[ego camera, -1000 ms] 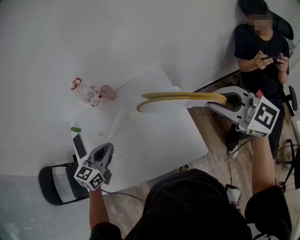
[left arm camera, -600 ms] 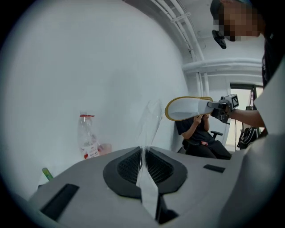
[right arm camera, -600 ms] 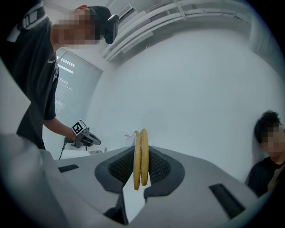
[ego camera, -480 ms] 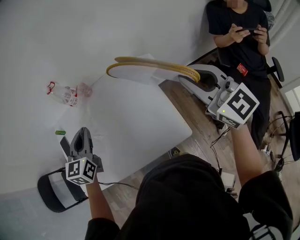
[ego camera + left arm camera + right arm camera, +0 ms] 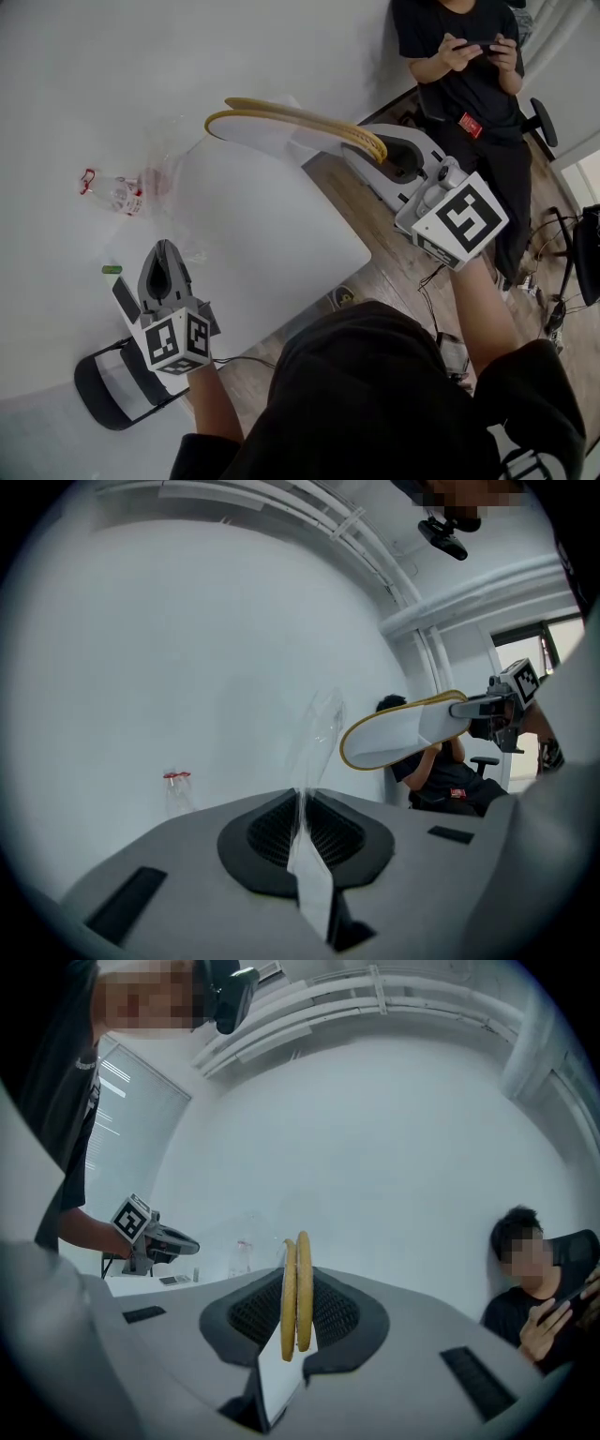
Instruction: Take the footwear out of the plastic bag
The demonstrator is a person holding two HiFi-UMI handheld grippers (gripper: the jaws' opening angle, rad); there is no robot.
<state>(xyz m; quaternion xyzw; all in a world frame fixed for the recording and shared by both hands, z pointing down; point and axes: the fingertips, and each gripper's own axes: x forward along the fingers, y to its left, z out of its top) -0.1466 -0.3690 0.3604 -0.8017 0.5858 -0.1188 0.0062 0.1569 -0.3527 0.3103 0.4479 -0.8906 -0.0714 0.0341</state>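
A pair of white slippers with yellow edging [image 5: 281, 127] is held flat together in the air over the far corner of the white table [image 5: 272, 253]. My right gripper [image 5: 380, 155] is shut on their heel end, and the two yellow rims [image 5: 296, 1288] stand pressed between its pads. My left gripper [image 5: 161, 258] is low over the table's near left part, shut on a thin film of clear plastic bag [image 5: 314, 752]. The film rises limp from its jaws. In the left gripper view the slippers [image 5: 394, 735] hang well apart from the bag.
A clear plastic bottle with red print [image 5: 117, 192] lies at the table's far left. A small green thing [image 5: 112, 270] and a dark phone [image 5: 125, 298] lie by the left gripper. A black chair [image 5: 112, 384] stands below. A seated person [image 5: 464, 56] holds a phone beyond the right gripper.
The right gripper has carried the slippers farther from the left gripper, out towards the table's far corner. The left gripper stays low with the bag film. The head view has swung.
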